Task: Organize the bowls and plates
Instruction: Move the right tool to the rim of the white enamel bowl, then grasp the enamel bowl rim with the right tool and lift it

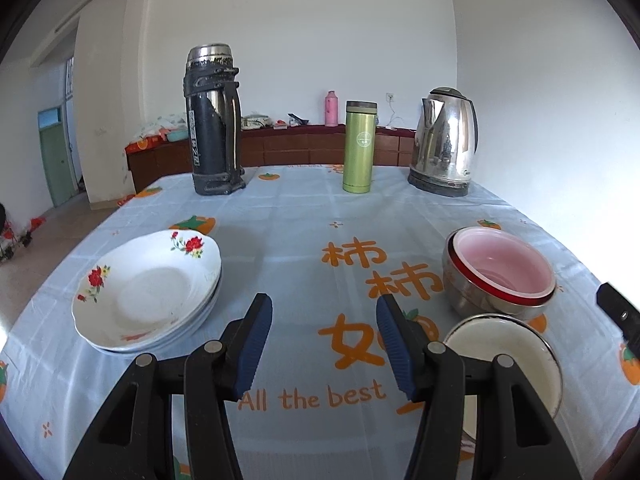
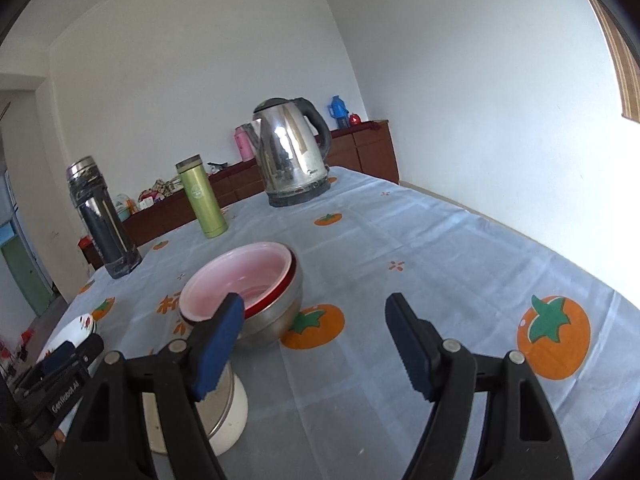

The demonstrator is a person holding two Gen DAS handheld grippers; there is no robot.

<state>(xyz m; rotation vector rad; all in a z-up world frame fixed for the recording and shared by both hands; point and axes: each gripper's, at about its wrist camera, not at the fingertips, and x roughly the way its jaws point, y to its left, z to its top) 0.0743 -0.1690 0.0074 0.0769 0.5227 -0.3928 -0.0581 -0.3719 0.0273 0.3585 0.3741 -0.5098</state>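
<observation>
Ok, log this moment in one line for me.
left tool: open, empty | right tool: open, empty | plates: stacked | pink bowl: nested in steel bowl | white bowl: loose

Table count, sitting as follows:
3 nested bowls (image 1: 500,276), 1 white enamel bowl (image 1: 516,356), 1 floral plate stack (image 1: 148,292) (count unclear), 2 flasks: black (image 1: 214,120), green (image 1: 359,146), 1 steel kettle (image 1: 446,144).

Home dining table (image 1: 280,208), kettle (image 1: 446,144), flasks

Both the left gripper (image 1: 324,344) and the right gripper (image 2: 316,344) have black plastic arms, round silver pivot pins and ribbed dark-blue finger pads (image 1: 256,348); white "GenRobot.AI" lettering marks one body.
</observation>
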